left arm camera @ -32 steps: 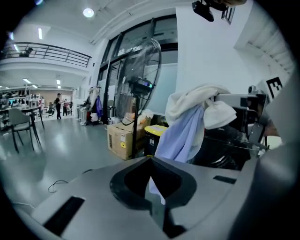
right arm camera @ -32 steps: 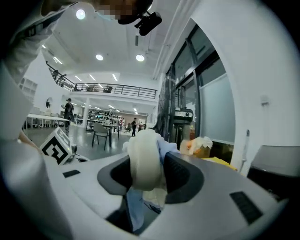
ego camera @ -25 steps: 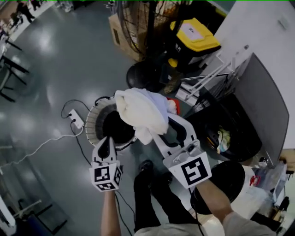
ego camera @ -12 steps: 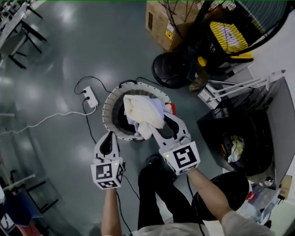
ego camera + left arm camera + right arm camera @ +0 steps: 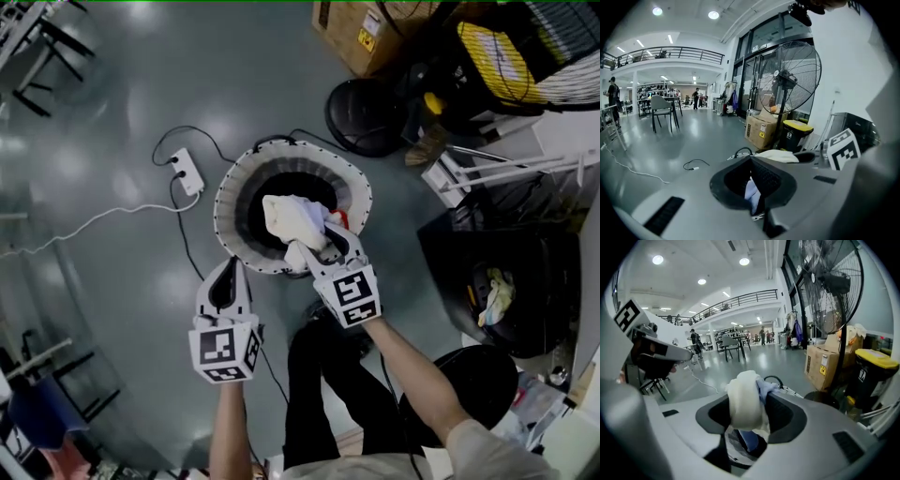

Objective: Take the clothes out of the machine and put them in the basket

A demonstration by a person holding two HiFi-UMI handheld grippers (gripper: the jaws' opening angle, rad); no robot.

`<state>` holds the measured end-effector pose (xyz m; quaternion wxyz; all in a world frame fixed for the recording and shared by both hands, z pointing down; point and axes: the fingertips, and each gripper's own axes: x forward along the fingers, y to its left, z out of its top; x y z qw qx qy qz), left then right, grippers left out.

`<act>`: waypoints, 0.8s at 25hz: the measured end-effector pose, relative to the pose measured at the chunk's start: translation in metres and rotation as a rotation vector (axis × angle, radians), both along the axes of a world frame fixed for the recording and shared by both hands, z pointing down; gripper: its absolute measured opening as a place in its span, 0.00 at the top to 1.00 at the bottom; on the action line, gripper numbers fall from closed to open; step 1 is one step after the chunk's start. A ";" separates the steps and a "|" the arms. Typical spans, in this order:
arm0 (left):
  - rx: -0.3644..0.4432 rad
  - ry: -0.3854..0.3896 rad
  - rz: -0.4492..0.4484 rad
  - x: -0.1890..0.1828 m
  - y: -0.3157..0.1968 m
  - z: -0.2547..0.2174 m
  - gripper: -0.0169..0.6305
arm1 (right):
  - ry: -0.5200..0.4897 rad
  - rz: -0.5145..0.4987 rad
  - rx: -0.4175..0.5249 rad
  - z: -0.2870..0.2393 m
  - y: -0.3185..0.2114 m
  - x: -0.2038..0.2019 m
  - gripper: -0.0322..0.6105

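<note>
A round basket [image 5: 225, 202] with a white mesh rim and dark inside stands on the grey floor. My right gripper [image 5: 321, 246] reaches over its near rim and is shut on a bundle of cream and pale blue clothes [image 5: 292, 217], low inside the basket. Its jaws have just been opening, and the bundle [image 5: 743, 404] is still pinched between them. My left gripper [image 5: 230, 265] hangs just outside the near-left rim with its tips together. A pale blue scrap [image 5: 752, 193] shows in the hollow behind them. At the right, the dark machine's opening [image 5: 525, 272] shows more clothes [image 5: 495, 295].
A white power strip [image 5: 187, 172] and its cables lie left of the basket. Behind it are a fan's black base [image 5: 370, 117], a cardboard box [image 5: 361, 33] and a yellow-lidded bin [image 5: 497, 52]. The person's dark legs [image 5: 323, 394] stand just below the basket.
The right gripper has come down with the bundle, from high above the basket to inside it. The left gripper has sunk a little beside the basket's rim.
</note>
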<state>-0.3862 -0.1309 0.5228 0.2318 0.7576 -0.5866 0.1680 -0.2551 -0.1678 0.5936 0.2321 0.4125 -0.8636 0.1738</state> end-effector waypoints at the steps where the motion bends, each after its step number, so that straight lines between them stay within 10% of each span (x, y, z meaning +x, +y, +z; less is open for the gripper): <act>1: -0.004 -0.001 0.004 0.001 -0.001 0.002 0.95 | 0.014 -0.013 -0.016 0.013 -0.001 -0.004 0.60; 4: -0.013 -0.005 0.016 0.003 -0.001 0.007 0.95 | 0.045 -0.076 -0.062 0.040 0.001 -0.014 0.32; 20: -0.007 0.005 0.175 0.084 -0.008 0.005 0.95 | -0.013 0.125 -0.007 0.017 0.016 0.067 0.31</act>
